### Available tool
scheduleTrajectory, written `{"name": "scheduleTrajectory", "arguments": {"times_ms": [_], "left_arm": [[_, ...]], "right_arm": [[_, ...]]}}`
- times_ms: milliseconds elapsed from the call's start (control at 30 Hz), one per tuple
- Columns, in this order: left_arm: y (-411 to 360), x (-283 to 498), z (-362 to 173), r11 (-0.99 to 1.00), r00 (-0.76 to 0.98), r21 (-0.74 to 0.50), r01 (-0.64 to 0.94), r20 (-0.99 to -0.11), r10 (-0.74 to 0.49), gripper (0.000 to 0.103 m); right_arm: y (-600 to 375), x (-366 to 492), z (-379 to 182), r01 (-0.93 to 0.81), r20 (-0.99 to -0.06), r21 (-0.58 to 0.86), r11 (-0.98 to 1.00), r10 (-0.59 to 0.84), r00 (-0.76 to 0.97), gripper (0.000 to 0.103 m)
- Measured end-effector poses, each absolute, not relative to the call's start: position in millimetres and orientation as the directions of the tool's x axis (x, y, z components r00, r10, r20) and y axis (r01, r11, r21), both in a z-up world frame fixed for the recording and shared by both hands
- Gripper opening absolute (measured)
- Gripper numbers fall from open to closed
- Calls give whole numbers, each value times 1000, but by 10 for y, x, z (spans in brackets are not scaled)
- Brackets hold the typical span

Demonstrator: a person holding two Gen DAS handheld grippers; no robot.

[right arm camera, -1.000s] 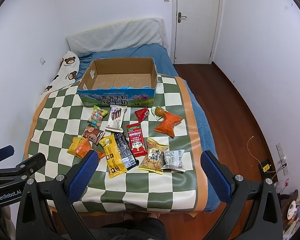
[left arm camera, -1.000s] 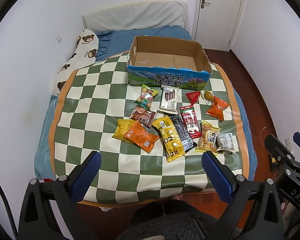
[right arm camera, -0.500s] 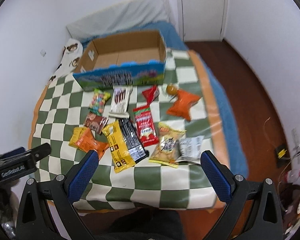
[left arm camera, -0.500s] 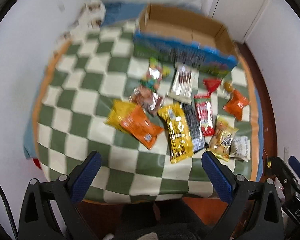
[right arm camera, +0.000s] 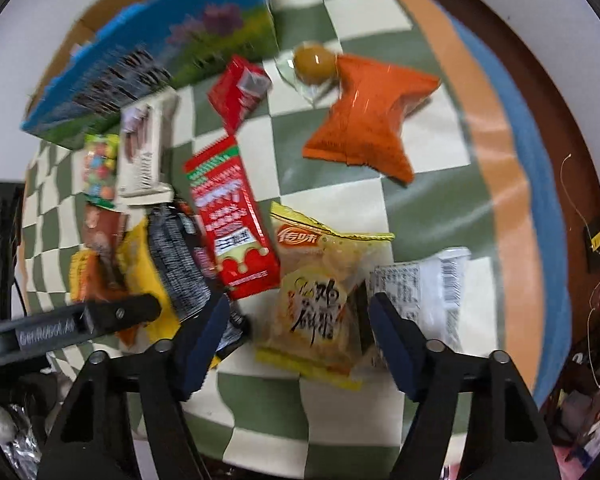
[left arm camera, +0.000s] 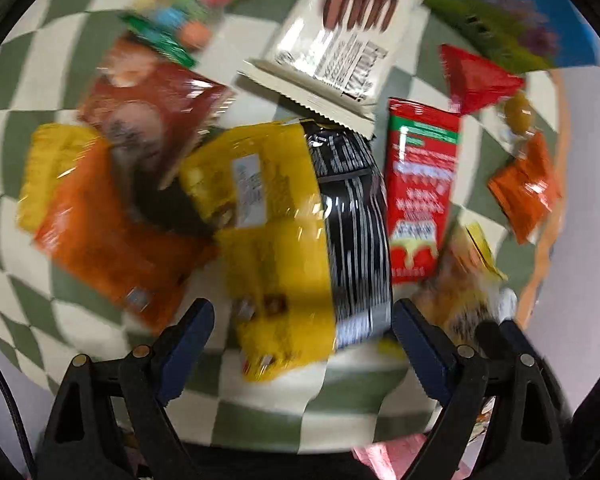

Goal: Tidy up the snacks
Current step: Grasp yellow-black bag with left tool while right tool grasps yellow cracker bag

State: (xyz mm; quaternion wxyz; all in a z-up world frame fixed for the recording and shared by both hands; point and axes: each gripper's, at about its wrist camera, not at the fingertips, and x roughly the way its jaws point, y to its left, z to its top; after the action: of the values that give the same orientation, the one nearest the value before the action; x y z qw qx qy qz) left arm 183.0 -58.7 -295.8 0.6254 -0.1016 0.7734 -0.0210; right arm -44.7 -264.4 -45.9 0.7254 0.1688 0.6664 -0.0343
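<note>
Left wrist view, blurred: ten snack packets lie on a green-and-white checked cloth (left arm camera: 16, 80) — one yellow packet (left arm camera: 276, 240), one black packet (left arm camera: 360, 232), two red, two orange, one brown, one white, one bag of coloured sweets and one small yellow one. The left gripper (left arm camera: 300, 336) hovers low over them, tilted down, its fingers spread wide and holding nothing. The yellow packet and the black packet lie side by side directly between the two blue pads (left arm camera: 184, 344).

Right wrist view: the right gripper (right arm camera: 296, 332) also hangs low, released and empty. One pale yellow cracker packet (right arm camera: 316, 300) lies between its fingers, with one white packet (right arm camera: 432, 280) touching it on the right. One blue cardboard box (right arm camera: 148, 60) stands at the far side — the left gripper shows at the left edge.
</note>
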Motion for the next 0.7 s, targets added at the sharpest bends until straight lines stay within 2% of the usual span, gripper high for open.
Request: {"name": "scheduleTrajectory", "arguments": {"times_ms": [133,267,333,400,533,600,700], "left_arm": [[-724,1913,-3292,982,-245,-126,-143,-957,-158,91],[-809,1874,-3368,987,-207,-94,-130,-971,-120,91],[-849,1805,-3350,992,-162,-88,-89,-981,-102,88],[-911,1701,-3295,998,-115,-53,22,-992,-50,86],[-989,1463,-3148,972,-54,59,225,-996,73,86],[-941,1402,-3144,966,-60,48,255,-996,65,87],[-844,1415,-3201,976,-96,-11,218,-995,10,88]], "right_arm": [[-2646,-400,-790,293,-979,202,934,195,53,70],[-2677,-399,-1043,322,-975,216,922,223,15,60],[-2694,-385,-1103,327,-974,220,919,227,17,53],[-2704,-360,-1135,316,-974,216,924,225,9,48],[-2622,-285,-1191,197,-979,192,961,201,-30,47],[-2532,-259,-1184,125,-982,175,977,183,-53,47],[-2496,-200,-1225,102,-983,167,981,173,-59,48]]}}
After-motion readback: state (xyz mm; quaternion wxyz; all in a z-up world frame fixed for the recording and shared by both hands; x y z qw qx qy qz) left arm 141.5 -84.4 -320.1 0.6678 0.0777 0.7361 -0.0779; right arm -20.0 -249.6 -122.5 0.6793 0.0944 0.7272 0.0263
